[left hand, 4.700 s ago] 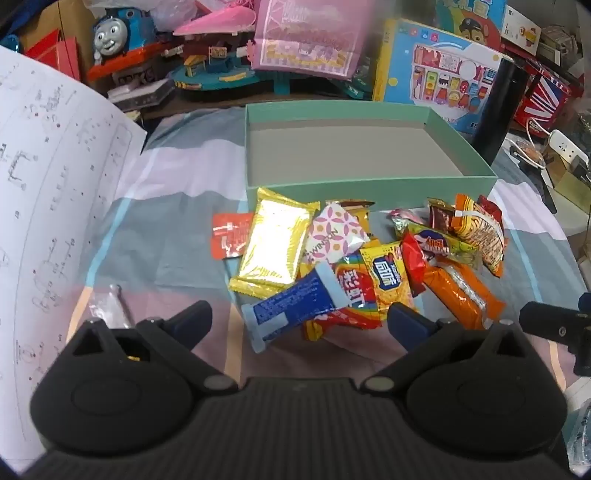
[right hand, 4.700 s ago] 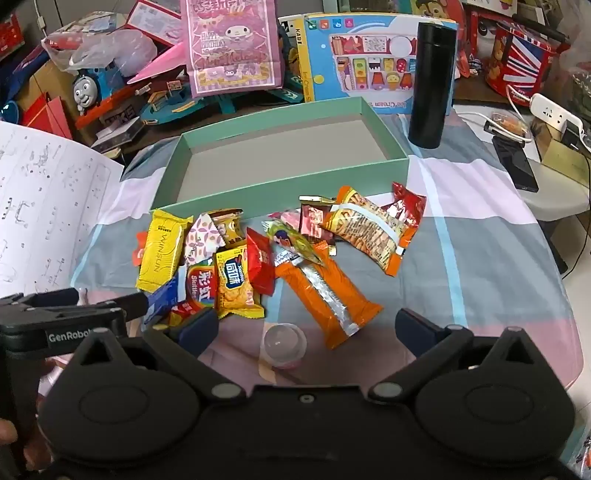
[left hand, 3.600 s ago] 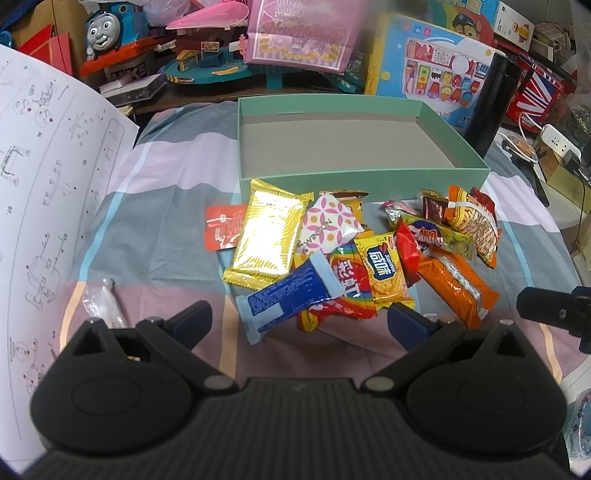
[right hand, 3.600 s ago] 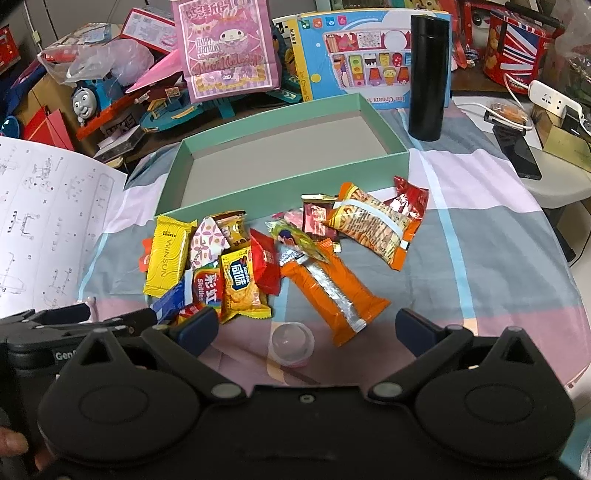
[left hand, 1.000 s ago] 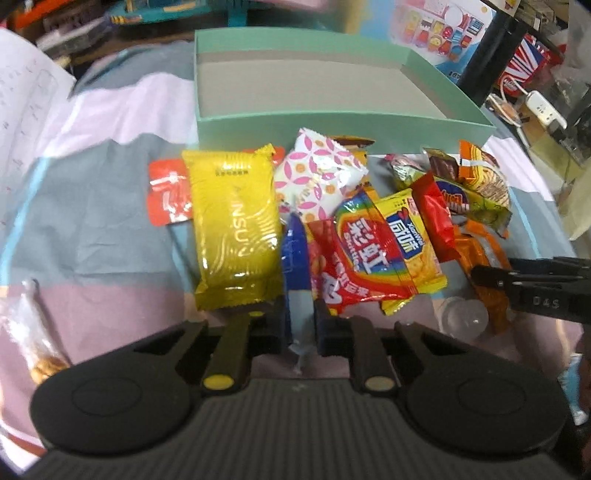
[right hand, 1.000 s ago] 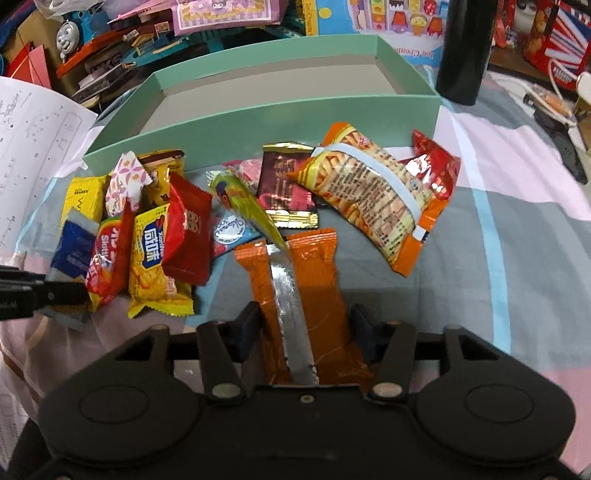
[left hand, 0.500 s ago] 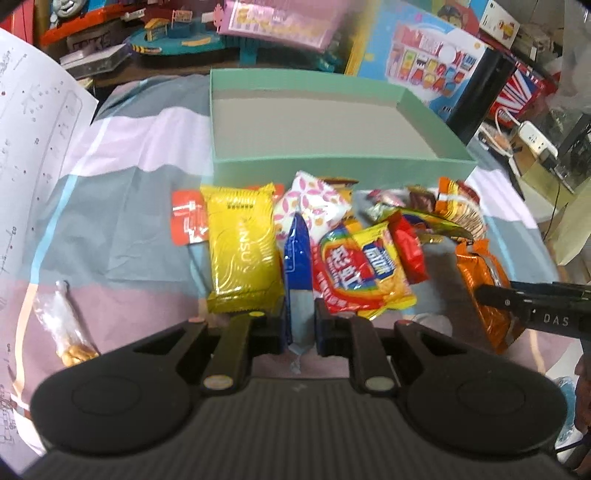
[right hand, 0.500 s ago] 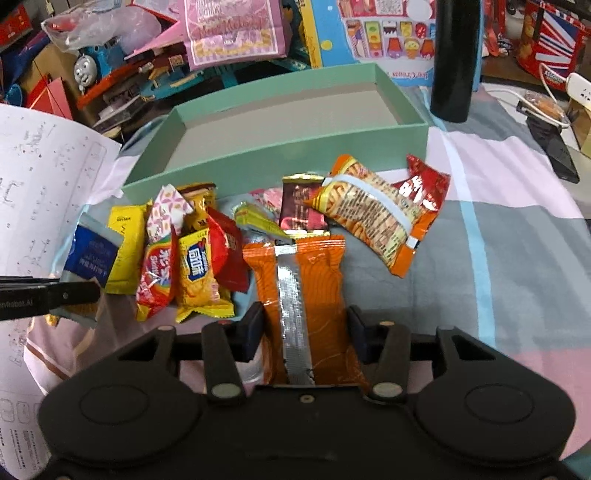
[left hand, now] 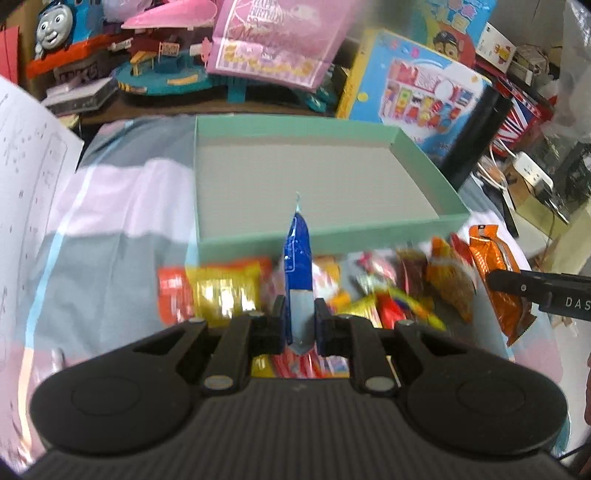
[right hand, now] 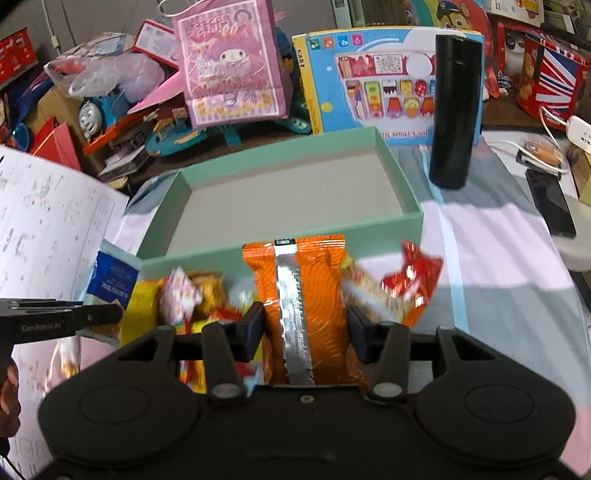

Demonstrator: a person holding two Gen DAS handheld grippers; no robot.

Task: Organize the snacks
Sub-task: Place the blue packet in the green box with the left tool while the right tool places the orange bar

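A cloth of pink, grey and pale blue blocks (right hand: pixel 498 258) covers the table, and behind it stands a clutter of toys: a pink gift bag (right hand: pixel 231 62), a blue toy box (right hand: pixel 388 81), a blue toy train (left hand: pixel 55 26) and a black bottle (right hand: pixel 456 110), which stands just past the far right corner of the green box (right hand: pixel 413 221).

The green box is the landmark here. It is an open, shallow tray with a grey floor, and nothing is seen lying in it. A heap of mixed snack packets (left hand: pixel 388 291) lies on the cloth against the box's near wall, blurred in the left wrist view. A yellow packet (left hand: pixel 221 291) sits at the left end of that heap, with a red-orange sachet (left hand: pixel 170 295) beside it. A white printed sheet (right hand: pixel 44 221) rises to the left of the box.

The left gripper (left hand: pixel 300 325) is clenched on a blue packet (left hand: pixel 297 266), held edge-up, its top reaching above the box's near wall. The right gripper (right hand: pixel 304 332) grasps an orange packet (right hand: pixel 306 295) with a silver seam, held flat-faced before the box's near wall, close to its right half. Both packets are off the cloth, on the near side of the box.
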